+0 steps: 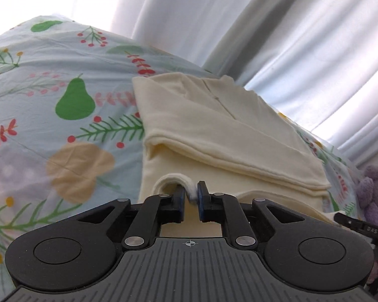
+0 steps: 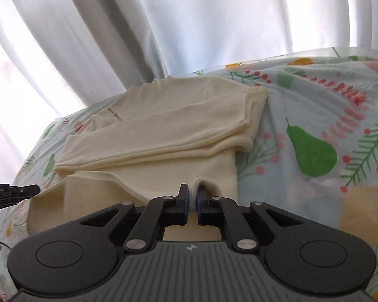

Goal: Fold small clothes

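Observation:
A cream garment (image 1: 214, 125) lies partly folded on a bedsheet printed with pears and berries, its sleeves laid across the body. My left gripper (image 1: 191, 193) is shut on the near hem at the garment's left side; a pinch of cream cloth bulges up between its blue pads. In the right wrist view the same cream garment (image 2: 163, 130) stretches away, and my right gripper (image 2: 193, 193) is shut on the hem near its right side, a small fold of cloth squeezed between the pads. The lifted hem hangs slack between both grips.
The patterned bedsheet (image 1: 63, 125) spreads left of the garment and also right of it (image 2: 327, 125). White curtains (image 2: 163, 25) hang behind the bed. A purple plush toy (image 1: 373, 188) sits at the right. The other gripper's black tip (image 2: 12, 192) shows at the left edge.

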`<action>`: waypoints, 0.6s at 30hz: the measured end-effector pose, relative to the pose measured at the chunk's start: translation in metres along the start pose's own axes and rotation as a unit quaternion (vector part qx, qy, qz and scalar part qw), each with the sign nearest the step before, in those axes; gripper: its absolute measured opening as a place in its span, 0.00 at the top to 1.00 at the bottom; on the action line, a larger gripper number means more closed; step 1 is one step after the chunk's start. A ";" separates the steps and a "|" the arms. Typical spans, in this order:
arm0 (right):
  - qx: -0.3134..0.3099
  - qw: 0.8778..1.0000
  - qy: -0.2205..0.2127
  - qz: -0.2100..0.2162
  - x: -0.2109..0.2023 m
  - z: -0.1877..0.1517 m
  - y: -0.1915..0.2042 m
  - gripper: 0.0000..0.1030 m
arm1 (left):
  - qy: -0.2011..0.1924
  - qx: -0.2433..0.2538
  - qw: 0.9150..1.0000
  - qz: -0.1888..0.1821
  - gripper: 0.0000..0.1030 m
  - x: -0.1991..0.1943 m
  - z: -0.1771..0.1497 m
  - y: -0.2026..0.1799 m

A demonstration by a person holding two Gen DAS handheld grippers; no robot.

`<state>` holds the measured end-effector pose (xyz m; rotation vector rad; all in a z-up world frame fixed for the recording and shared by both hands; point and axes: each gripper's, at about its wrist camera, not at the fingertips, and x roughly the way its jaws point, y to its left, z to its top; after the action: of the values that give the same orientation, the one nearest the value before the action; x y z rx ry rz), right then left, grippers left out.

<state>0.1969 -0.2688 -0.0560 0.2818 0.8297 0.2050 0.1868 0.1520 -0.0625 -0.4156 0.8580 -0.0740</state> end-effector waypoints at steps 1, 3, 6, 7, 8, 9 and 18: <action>0.001 1.000 -0.005 -0.005 0.001 0.001 -0.002 0.93 | -0.008 0.010 1.000 0.003 0.85 -0.001 -0.001 0.001; -0.013 1.000 -0.011 -0.010 0.001 0.000 -0.004 0.88 | -0.020 0.031 0.999 0.013 0.76 -0.004 -0.003 0.007; -0.055 0.998 -0.021 -0.027 -0.004 -0.005 -0.005 0.77 | -0.013 0.061 0.998 0.020 0.67 -0.001 -0.006 0.015; -0.064 0.997 -0.015 -0.028 -0.003 -0.006 -0.005 0.75 | -0.003 0.067 0.997 0.022 0.66 0.003 -0.006 0.016; -0.073 0.997 -0.007 -0.030 0.001 -0.007 -0.005 0.71 | 0.005 0.069 0.997 0.023 0.65 0.008 -0.006 0.016; -0.080 0.996 -0.002 -0.036 0.004 -0.008 -0.005 0.70 | 0.011 0.069 0.997 0.025 0.63 0.014 -0.005 0.016; -0.120 0.991 0.008 -0.057 0.025 -0.010 0.003 0.70 | 0.018 0.075 0.996 0.032 0.73 0.033 -0.001 0.003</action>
<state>0.2057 -0.2570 -0.0785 0.0059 0.8258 0.1984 0.2073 0.1471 -0.0884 -0.2462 0.8950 -0.0871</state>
